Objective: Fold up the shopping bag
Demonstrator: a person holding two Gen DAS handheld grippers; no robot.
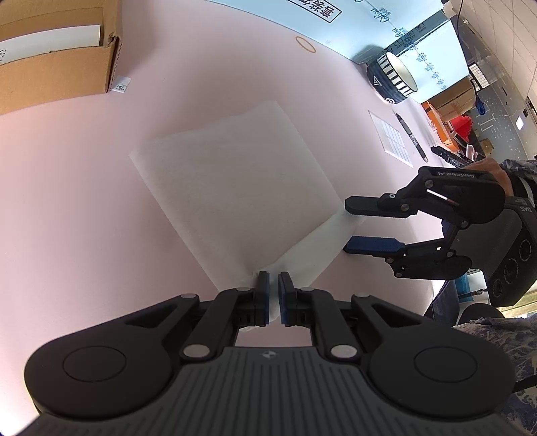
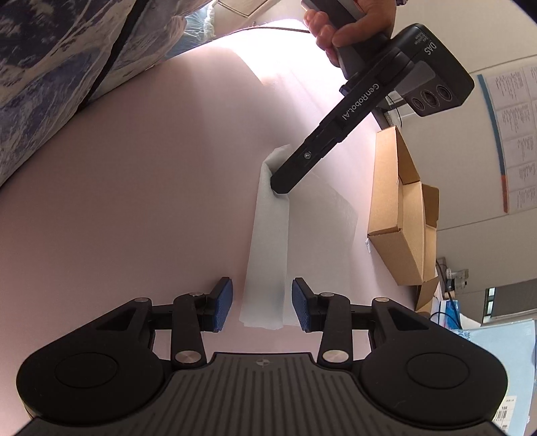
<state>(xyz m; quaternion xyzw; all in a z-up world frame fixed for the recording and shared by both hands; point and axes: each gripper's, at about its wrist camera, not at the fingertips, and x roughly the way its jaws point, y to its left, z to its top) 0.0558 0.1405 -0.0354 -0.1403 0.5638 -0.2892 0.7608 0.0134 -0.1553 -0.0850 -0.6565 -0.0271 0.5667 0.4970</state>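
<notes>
Left wrist view shows a white shopping bag lying flat on a pale pink table, its folded body filling the middle of the frame and one corner drawn toward the lower centre. There the left gripper has its blue-padded jaws nearly together, pinching that corner of the bag between them. At the right of the frame the right gripper comes in sideways with its jaws parted, one above the other, at the bag's right-hand edge; the pads do not press on the fabric. A hand in a patterned sleeve holds it. Along the top sit a cardboard box at upper left, a light blue printed carton, and a black-and-white patterned bowl at upper right, with a pen and a small gridded sheet below it. Right wrist view shows the same bag as a narrow raised strip running up the centre, its near end lying between the parted jaws of the right gripper at the bottom without touching either pad. Farther up, the left gripper reaches down from the upper right, clamped on the strip's far end, with a hand on its handle. A cardboard box stands at the right.
</notes>
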